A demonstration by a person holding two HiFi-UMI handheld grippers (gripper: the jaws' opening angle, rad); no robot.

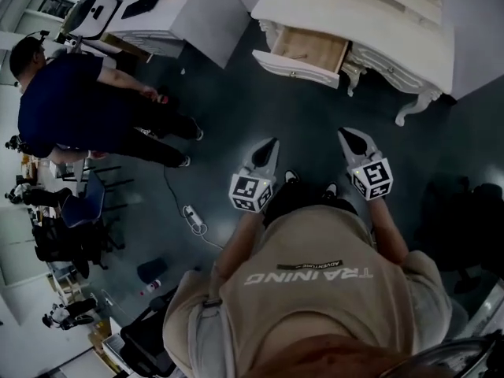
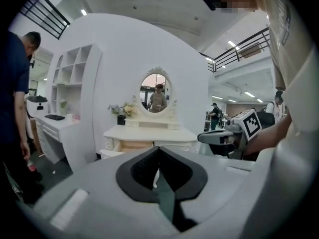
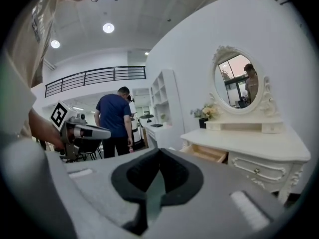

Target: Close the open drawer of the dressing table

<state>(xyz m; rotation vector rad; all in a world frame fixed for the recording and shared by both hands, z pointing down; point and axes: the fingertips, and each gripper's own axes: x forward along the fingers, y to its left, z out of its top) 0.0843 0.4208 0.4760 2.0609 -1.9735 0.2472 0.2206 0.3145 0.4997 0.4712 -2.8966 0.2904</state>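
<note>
Currently, left gripper [image 1: 269,143] and right gripper [image 1: 350,135]: jaws of each pressed together tip to tip, holding nothing, touching nothing, held side by side. Drawer [image 1: 304,54]: standing pulled out of the dressing table [image 1: 378,22], well ahead of both grippers, roughly between their lines of aim.

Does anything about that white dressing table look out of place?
Yes: one drawer of the dressing table stands pulled out, its bare wooden inside showing, while the drawer beside it is shut. Nothing looks spilled or broken.
</note>
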